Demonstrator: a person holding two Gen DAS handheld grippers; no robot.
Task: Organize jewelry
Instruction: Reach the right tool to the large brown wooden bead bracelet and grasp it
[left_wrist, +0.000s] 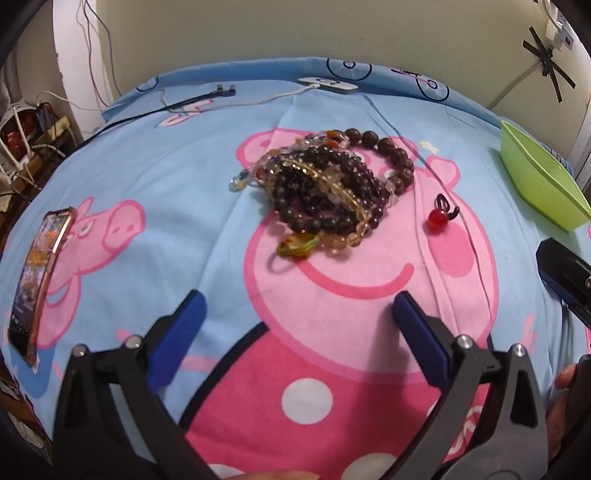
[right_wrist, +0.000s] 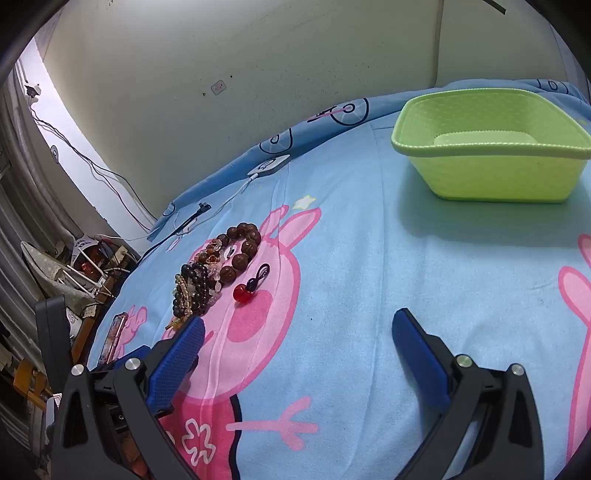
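A tangled heap of bead bracelets (left_wrist: 325, 184) lies on the blue cartoon-print bedsheet (left_wrist: 166, 177), with a red bead hair tie (left_wrist: 441, 216) just to its right. My left gripper (left_wrist: 299, 306) hovers open in front of the heap, nothing between its blue pads. In the right wrist view the heap (right_wrist: 210, 273) and the hair tie (right_wrist: 247, 290) lie at left. A light green basket (right_wrist: 491, 147) stands at upper right. My right gripper (right_wrist: 299, 325) is open over bare sheet, its left finger close to the heap's near end.
A phone (left_wrist: 37, 280) lies on the sheet at far left. A white charger pad (left_wrist: 328, 84) and cables run along the far edge by the wall. The green basket's corner (left_wrist: 535, 181) shows at right, with part of the other gripper (left_wrist: 565, 277) below it. Clutter stands beyond the bed's left side.
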